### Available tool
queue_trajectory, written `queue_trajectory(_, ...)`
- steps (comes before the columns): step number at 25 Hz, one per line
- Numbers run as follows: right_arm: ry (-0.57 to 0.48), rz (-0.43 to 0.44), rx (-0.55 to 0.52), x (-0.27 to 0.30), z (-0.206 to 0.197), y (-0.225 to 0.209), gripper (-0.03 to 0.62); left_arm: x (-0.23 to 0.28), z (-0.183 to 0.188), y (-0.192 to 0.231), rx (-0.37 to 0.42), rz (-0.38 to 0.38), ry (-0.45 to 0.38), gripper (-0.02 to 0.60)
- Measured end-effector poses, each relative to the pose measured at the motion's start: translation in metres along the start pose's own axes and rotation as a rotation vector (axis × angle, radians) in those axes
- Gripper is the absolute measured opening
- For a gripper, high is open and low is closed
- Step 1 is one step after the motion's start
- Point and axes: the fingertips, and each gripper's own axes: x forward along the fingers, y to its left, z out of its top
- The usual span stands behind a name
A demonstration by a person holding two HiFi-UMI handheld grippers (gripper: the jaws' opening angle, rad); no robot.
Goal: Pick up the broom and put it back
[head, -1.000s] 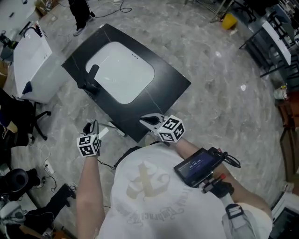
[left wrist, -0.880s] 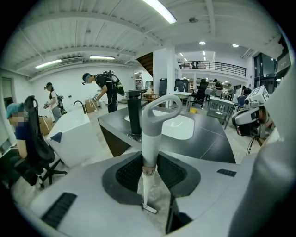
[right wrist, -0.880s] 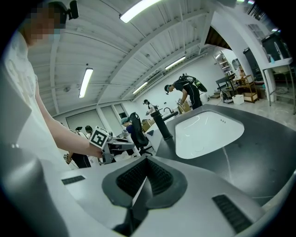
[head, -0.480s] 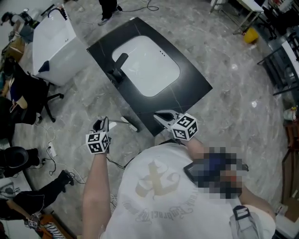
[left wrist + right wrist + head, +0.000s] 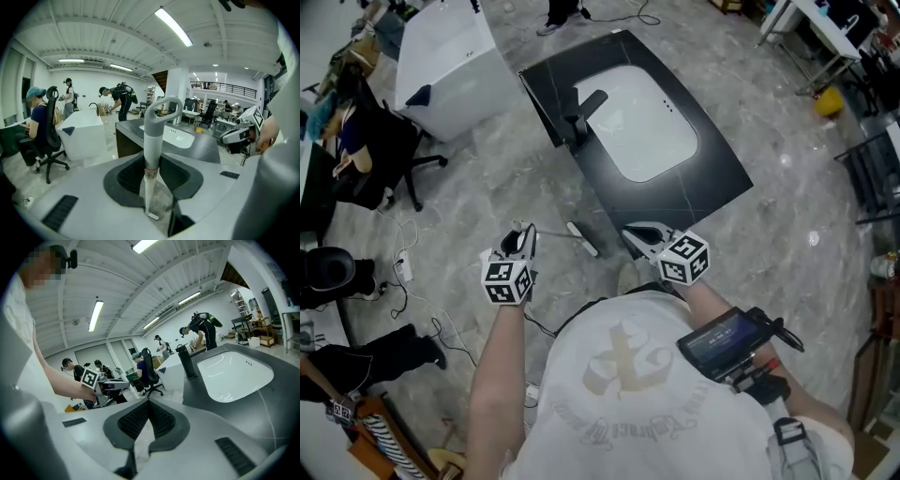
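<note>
A grey marbled floor (image 5: 787, 244) fills most of the head view. On it stands a black counter (image 5: 717, 173) with a white sink (image 5: 652, 122) sunk into it and a black faucet (image 5: 584, 111) at the sink's left end. A white cabinet (image 5: 450, 56) sits beyond the counter's left end, with a dark office chair (image 5: 370, 150) just beside it. People stand and sit farther back in the room.

The person stands at the counter's near corner with both arms out in front. The left gripper (image 5: 523, 239) is off the counter's edge, over the floor, and is clenched on the broom (image 5: 152, 140). Its pads press either side of the pale shaft, which rises upright between them to a grey hooked end. From the head view the broom is hard to pick out, and its brush end cannot be told.

The right gripper (image 5: 636, 232) hangs near the counter's corner, its jaws closed tip to tip with nothing between them.
</note>
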Motion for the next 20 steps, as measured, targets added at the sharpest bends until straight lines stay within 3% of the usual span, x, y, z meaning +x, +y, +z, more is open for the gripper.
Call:
queue_trajectory(11, 0.03, 0.055, -0.083, 0.018, -0.002, 0.055, 0.017, -0.07, -0.012, -0.013, 0.028, -0.026, -0.053, 0.107)
queue_trajectory(20, 0.051, 0.097, -0.105, 0.022, -0.018, 0.105, 0.017, -0.142, -0.04, -0.002, -0.014, 0.033, -0.079, 0.106)
